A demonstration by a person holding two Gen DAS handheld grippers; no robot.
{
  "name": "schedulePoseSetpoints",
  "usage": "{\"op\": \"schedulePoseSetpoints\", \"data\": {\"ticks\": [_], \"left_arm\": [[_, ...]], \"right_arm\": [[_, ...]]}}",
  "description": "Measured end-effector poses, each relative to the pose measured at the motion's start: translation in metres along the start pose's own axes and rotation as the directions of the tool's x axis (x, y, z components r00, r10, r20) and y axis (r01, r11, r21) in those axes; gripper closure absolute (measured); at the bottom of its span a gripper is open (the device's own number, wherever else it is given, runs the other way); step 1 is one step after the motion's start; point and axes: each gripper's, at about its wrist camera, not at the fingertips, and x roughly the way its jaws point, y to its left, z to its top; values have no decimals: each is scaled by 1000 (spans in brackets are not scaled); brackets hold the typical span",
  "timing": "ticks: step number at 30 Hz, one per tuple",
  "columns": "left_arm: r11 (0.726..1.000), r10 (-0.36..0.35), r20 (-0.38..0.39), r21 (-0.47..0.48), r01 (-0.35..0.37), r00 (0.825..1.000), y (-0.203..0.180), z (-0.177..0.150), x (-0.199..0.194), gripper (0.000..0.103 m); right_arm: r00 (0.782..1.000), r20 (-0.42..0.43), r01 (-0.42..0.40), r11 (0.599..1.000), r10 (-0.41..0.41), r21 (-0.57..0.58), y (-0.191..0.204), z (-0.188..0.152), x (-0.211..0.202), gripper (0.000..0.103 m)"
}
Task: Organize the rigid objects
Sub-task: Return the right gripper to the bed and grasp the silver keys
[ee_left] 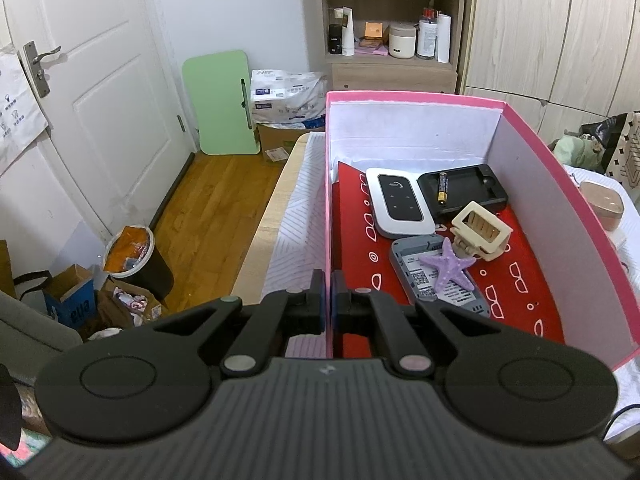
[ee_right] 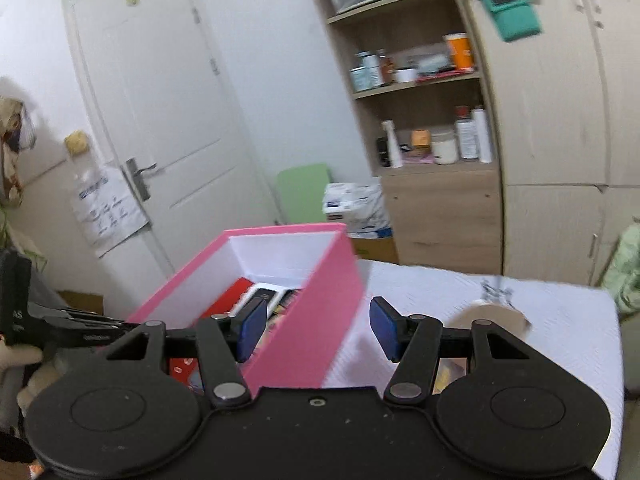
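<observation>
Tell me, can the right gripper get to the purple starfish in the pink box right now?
Probably yes. The right gripper is open and empty beside the pink box, which has no lid, and the starfish lies on top, uncovered.

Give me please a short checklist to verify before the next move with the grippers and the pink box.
1. Left gripper shut on the pink box wall: ok.
2. Right gripper open and empty: ok.
3. Free room on the box's red floor: ok.
4. All things inside the box: not ok, brown case lies outside on the cloth.
5. Right gripper's way to the case free: cannot tell, view blurred.
</observation>
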Motion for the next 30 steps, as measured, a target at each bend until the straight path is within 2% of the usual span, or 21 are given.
{"op": "schedulePoseSetpoints", "data": {"ticks": [4,8,13,17,19,20,21,26,30], "left_arm": [[1000,-1,-3,-12,1,1000,1,0,1,101],[1000,0,-6,-20,0,1000,1,0,2,101],[1000,1,-12,-25,-1,1000,2,0,2,100],[1000,7,-14,-22,-8,1000,1,0,3,100],[1000,11,-15,-18,-11,1000,0,0,4,100],[1000,12,-15,-17,-12,1000,0,0,4,100],[1000,11,-16,-18,-12,1000,0,0,4,100],[1000,7,-18,-18,-8,1000,-1,-1,4,100],[1000,6,-18,-20,-6,1000,-1,0,3,100]], "right_arm": [[998,-36,61,998,-60,15,-15,-24,-4,37],[984,-119,136,990,-132,28,-19,-53,5,37],[981,-175,92,995,-84,39,-9,-78,24,37],[976,-175,118,991,-126,-55,7,-87,41,38],[966,-183,169,981,-183,-91,10,-89,50,53],[960,-183,196,975,-212,-103,10,-90,53,83],[958,-172,217,971,-231,-96,9,-90,54,96],[983,-119,142,990,-139,23,-2,-81,40,98],[997,-69,42,993,-35,109,-6,-65,26,98]]}}
